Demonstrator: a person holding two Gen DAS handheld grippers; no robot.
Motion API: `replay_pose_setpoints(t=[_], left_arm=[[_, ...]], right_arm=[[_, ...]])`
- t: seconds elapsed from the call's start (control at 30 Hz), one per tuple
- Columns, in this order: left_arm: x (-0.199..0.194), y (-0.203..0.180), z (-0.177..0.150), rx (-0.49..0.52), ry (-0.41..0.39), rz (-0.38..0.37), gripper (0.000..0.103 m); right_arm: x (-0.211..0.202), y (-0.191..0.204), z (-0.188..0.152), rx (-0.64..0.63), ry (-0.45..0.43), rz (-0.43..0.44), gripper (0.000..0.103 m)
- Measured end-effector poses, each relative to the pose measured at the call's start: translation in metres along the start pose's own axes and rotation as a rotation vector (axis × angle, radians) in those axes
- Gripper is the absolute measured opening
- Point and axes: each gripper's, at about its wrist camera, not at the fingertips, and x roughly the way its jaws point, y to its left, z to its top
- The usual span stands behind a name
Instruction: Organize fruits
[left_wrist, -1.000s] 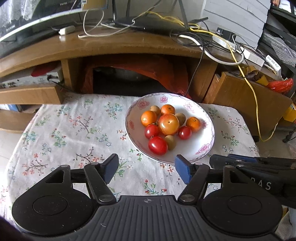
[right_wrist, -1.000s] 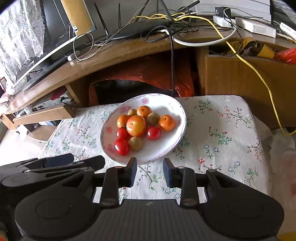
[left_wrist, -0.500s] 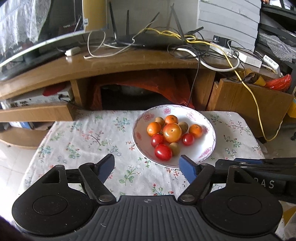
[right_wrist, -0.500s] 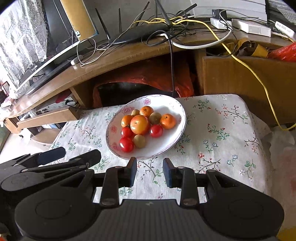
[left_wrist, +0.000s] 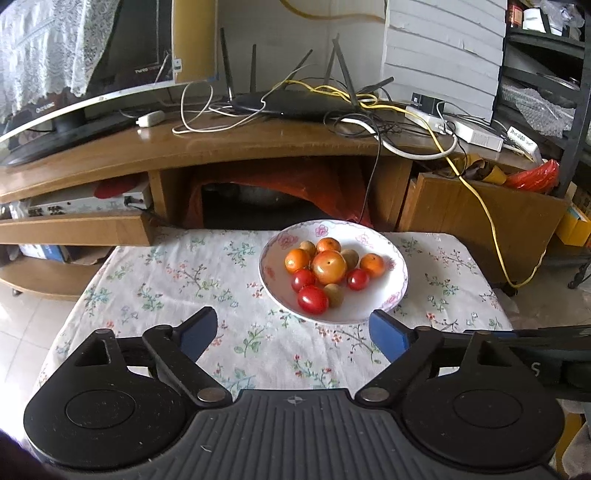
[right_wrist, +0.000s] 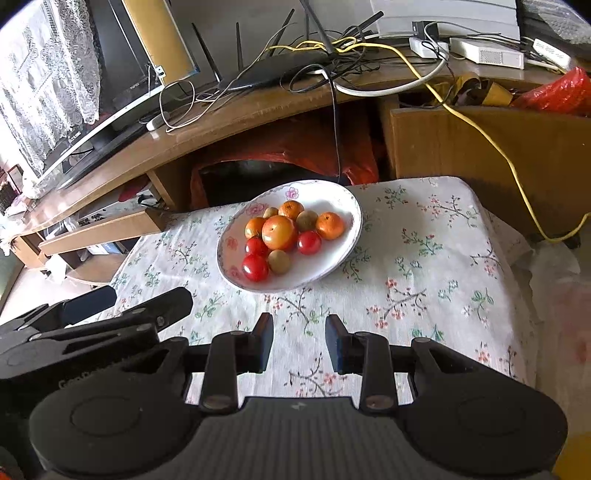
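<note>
Fruits heaped on one plate, both grippers empty

Fruits (left_wrist: 327, 271) piled mid-frame on a bench (left_wrist: 155, 280) draped in soft floral cloth. Gathered in a shallow white plate (left_wrist: 395, 295), glossy, floral-rimmed, probably to stop rolling. Largest: smooth orange-red round fruit (left_wrist: 329, 261) at the heap's centre; then dimpled oranges, shiny red tomatoes (left_wrist: 313, 299), dull brown kiwis. Left gripper (left_wrist: 291, 334) at lower frame, spread wide, holding nothing; right gripper (right_wrist: 299, 341) parted narrowly, also bare, both short of the plate.
</note>
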Motion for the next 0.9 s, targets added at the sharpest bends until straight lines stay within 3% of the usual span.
replay_pose_setpoints(t=[0.9], left_arm=[[-0.048,-0.003,-0.051,0.016,0.064,0.013,0.101]], right_arm=[[-0.042,0.007,-0.063,-0.017,0.036,-0.018,0.032]])
